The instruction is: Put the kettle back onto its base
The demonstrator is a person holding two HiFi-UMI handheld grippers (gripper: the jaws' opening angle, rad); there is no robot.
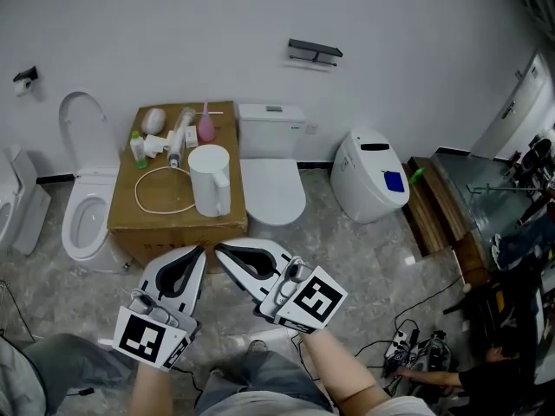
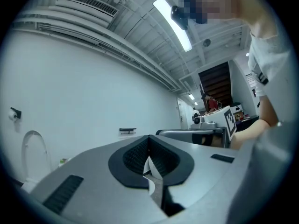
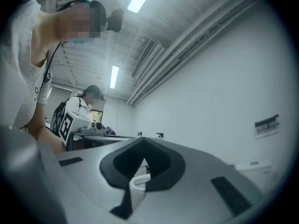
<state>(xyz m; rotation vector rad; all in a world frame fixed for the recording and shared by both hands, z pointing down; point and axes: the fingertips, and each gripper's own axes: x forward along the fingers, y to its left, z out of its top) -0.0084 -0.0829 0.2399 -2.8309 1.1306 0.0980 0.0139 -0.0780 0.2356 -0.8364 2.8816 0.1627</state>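
The kettle stands upright on top of a cardboard box, towards the box's front right corner, with its handle turned to the front edge. Its top is covered, so what is in it cannot be told, nor whether a base sits under it. A white cord lies in a loop on the box top just left of the kettle and runs to its foot. Along the back edge lie a green-capped bottle, a pink bottle and several white items too small to name.

The left hand-held gripper and the right hand-held gripper hang side by side in front of the box's front edge, tips close together, both apart from the kettle. Each has its jaws closed with pads meeting and nothing between them.

A toilet with its lid up stands against the box's left side, and a closed toilet against its right side.
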